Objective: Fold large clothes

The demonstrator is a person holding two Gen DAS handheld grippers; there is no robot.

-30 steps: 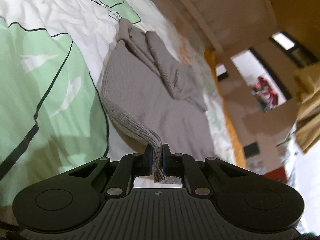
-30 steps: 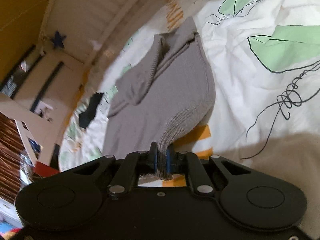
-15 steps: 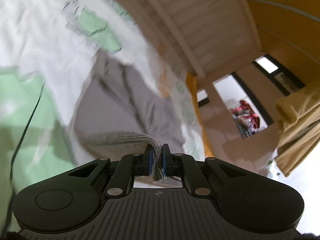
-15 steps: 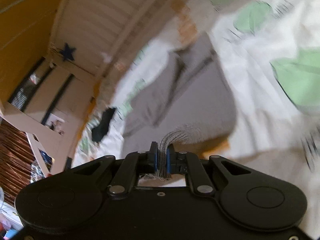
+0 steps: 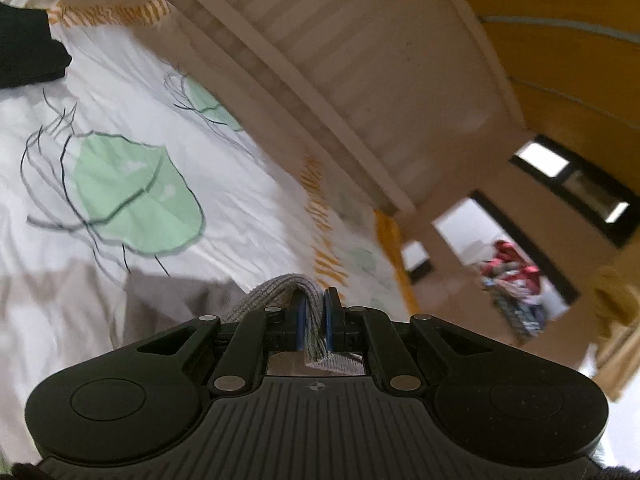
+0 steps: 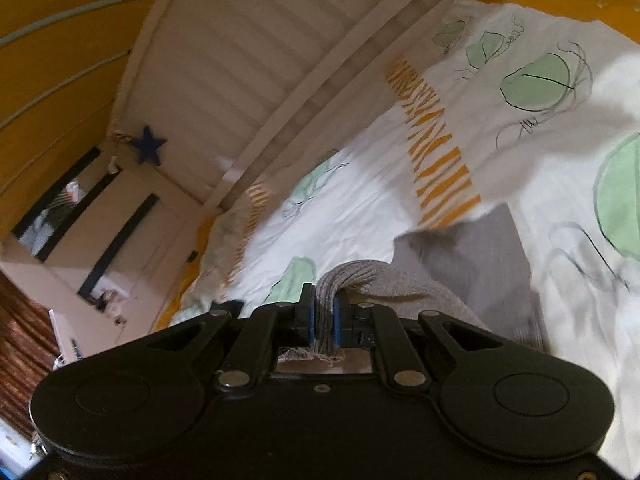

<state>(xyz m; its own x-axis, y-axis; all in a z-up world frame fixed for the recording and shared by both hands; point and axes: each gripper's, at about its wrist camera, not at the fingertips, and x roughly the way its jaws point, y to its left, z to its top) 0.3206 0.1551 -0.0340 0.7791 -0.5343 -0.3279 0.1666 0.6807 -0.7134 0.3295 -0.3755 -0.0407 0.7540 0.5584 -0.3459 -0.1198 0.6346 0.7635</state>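
Note:
A grey ribbed knit garment lies on a white bedspread printed with green leaves. My left gripper is shut on a bunched edge of the garment, which arches up from the bed into the jaws. In the right wrist view the same garment spreads to the right, and my right gripper is shut on another bunched edge of it. Most of the garment is hidden below both gripper bodies.
A white slatted headboard runs along the far side of the bed. A black cloth lies at the bed's far left. Orange walls, a window and a shelf with a blue star stand beyond.
Both grippers have carried the held edges up and forward toward the headboard. The garment, earlier spread in front of them, now lies mostly beneath them, and more of the bare bedspread shows.

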